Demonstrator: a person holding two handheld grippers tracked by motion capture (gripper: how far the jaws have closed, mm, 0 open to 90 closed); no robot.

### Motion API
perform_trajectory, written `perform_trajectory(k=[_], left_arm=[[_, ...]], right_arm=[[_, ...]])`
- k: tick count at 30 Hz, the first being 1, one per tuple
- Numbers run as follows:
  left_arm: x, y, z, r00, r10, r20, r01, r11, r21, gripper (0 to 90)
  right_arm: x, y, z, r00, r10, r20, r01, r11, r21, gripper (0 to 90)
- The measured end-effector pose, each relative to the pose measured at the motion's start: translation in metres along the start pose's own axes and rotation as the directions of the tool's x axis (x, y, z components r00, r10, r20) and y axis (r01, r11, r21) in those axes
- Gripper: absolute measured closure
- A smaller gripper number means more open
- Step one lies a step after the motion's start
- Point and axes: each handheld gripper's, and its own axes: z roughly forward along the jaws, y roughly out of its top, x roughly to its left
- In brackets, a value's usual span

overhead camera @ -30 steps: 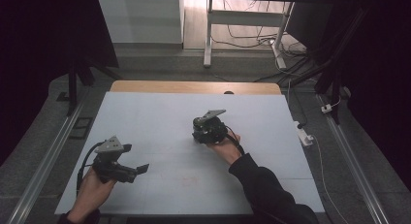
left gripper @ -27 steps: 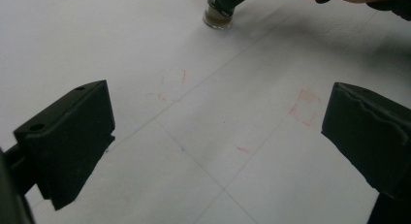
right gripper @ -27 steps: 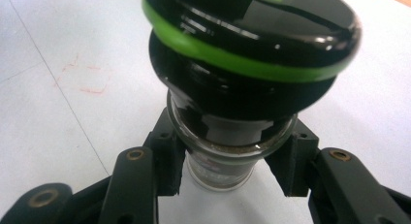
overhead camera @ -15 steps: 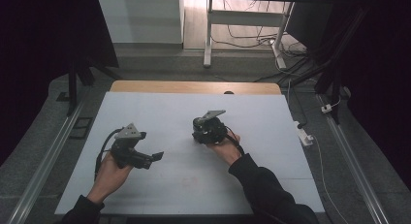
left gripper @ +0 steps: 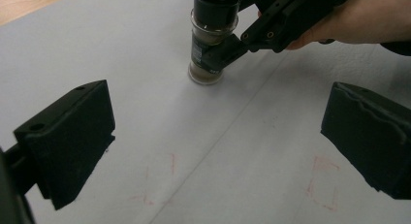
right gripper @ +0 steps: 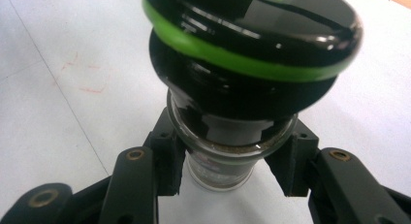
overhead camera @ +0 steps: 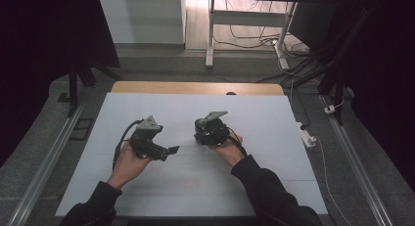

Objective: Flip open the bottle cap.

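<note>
A small glass jar [right gripper: 220,173] with a black cap ringed in green [right gripper: 252,35] stands upright on the white table [overhead camera: 279,162]. My right gripper [right gripper: 225,163] is shut on its glass body just below the cap, one pad on each side. The left gripper view has the same jar [left gripper: 208,49] ahead, with the right gripper [left gripper: 232,44] clamped on it. My left gripper [left gripper: 220,132] is open and holds nothing, its jaws wide apart over bare table. From above, the left gripper [overhead camera: 172,150] points right, a short way left of the right gripper [overhead camera: 208,133].
Faint red corner marks [left gripper: 322,183] are drawn on the white sheet in front of the left gripper. A wooden strip [overhead camera: 195,87] runs along the table's far edge. A white power strip [overhead camera: 308,138] lies off the right side.
My left hand has carried its open gripper rightward and a little away from the front edge, closer to the jar. The right gripper and the jar have stayed in place.
</note>
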Motion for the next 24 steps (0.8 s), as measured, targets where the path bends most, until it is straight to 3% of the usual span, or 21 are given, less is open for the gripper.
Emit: perform_trajectory(k=[7, 19, 22, 24], left_arm=[[0.003, 0.011, 0.015, 0.9994, 0.034, 0.005, -0.034, 0.9992, 0.022, 0.0], [0.006, 0.034, 0.046, 0.9981, 0.047, 0.04, -0.048, 0.9983, 0.033, 0.6], [0.006, 0.036, 0.052, 0.9962, 0.077, 0.041, -0.079, 0.9959, 0.045, 5.7], [0.005, 0.038, 0.054, 0.9949, 0.088, 0.048, -0.091, 0.9947, 0.048, 16.4]], right_arm=[[0.0, 0.0, 0.0, 1.0, 0.002, -0.001, -0.002, 1.0, 0.001, 52.2], [0.0, 0.0, 0.0, 1.0, 0.002, -0.002, -0.002, 1.0, -0.001, 52.2], [0.0, 0.0, 0.0, 1.0, 0.003, -0.003, -0.003, 1.0, -0.001, 52.2], [0.0, 0.0, 0.0, 1.0, 0.003, -0.003, -0.003, 1.0, -0.001, 52.3]])
